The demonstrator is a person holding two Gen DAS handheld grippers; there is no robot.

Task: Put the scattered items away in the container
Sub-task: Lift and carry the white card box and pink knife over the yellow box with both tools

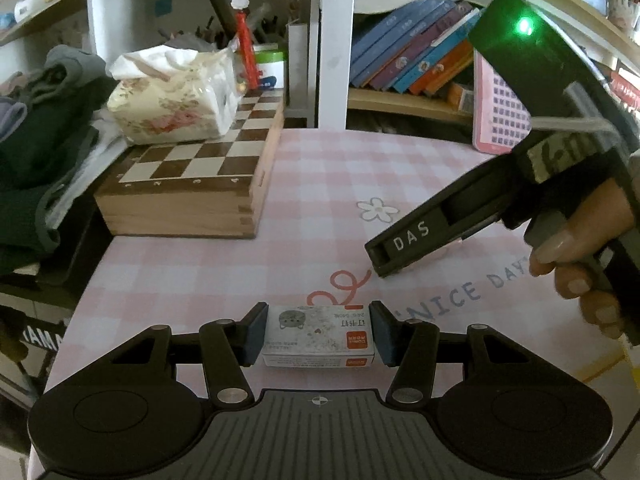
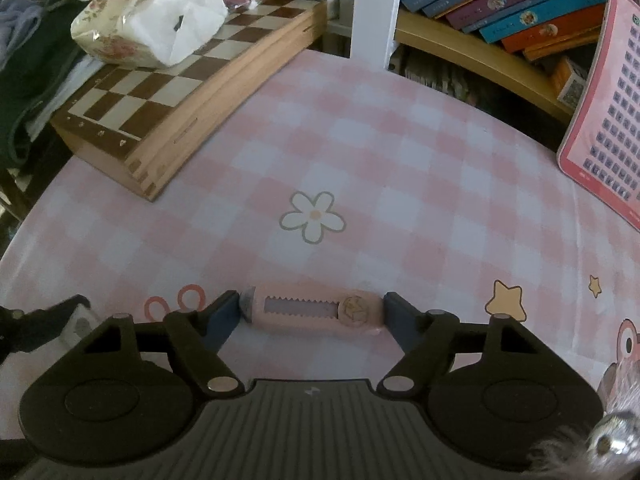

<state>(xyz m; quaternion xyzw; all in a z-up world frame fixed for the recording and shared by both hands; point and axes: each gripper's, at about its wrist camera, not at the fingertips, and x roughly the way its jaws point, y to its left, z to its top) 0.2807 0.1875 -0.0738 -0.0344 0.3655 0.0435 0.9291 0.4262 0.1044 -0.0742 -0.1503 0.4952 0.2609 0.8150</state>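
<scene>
Left wrist view: left gripper (image 1: 319, 334) nearest the lens, jaws narrowed onto a small staple box (image 1: 319, 336). Both blue pads sit against the box's short ends; box held crosswise, long axis left-right, printed face up, lettering upside down to the camera. Whether it is off the cloth, I can't tell. Below and beyond it is a pink-and-white checked tablecloth (image 1: 320, 200) with a flower print and "NICE DAY" lettering. Right gripper (image 1: 380, 256) comes in from the right, held by a hand (image 1: 580, 256), green light on its body, nose pointing down-left. Back left: a wooden chessboard box (image 1: 192, 184) with a tissue pack (image 1: 172, 96) on top, dark clothes beside it. Behind: shelf with slanted books (image 1: 416, 56), a pink keyboard toy (image 1: 500, 116) leaning.

Right wrist view: right gripper (image 2: 314, 314) about half open, spanning a pink utility knife (image 2: 314, 314) end to end. Knife lies on the cloth, long axis left-right, blade tip left, round slider button right. Pads touch or nearly touch both ends; firm clamp can't be confirmed. Same tablecloth (image 2: 360, 140), chessboard box (image 2: 180, 92) far left, books (image 2: 520, 8) and keyboard toy (image 2: 608, 120) right. No container visible in either view.
</scene>
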